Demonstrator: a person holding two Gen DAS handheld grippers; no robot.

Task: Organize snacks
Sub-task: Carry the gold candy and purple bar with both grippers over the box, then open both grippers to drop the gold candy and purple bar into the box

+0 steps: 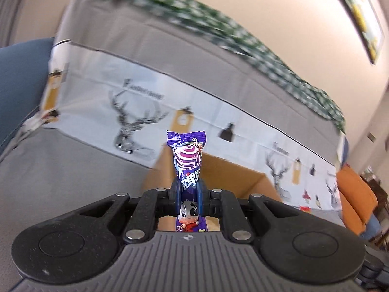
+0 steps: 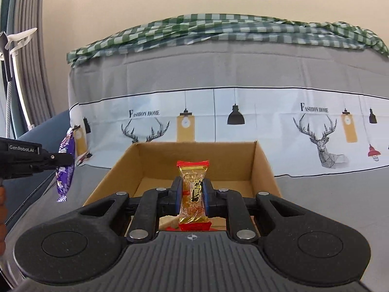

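My left gripper [image 1: 189, 191] is shut on a purple candy wrapper [image 1: 187, 160] that stands upright between its blue pads. Behind it lies part of an open cardboard box [image 1: 233, 177]. My right gripper [image 2: 192, 194] is shut on a gold snack packet with red ends [image 2: 193, 189], held upright over the near side of the cardboard box [image 2: 243, 160]. In the right wrist view the left gripper [image 2: 64, 159] comes in from the left edge with the purple candy wrapper [image 2: 65, 170], left of the box.
The box sits on a sofa seat under a grey cover [image 2: 328, 189] printed with deer and lamps. A green checked cloth [image 2: 218, 29] lies along the sofa top. An orange cushion [image 1: 355, 202] is at the right, a framed picture [image 1: 359, 12] on the wall.
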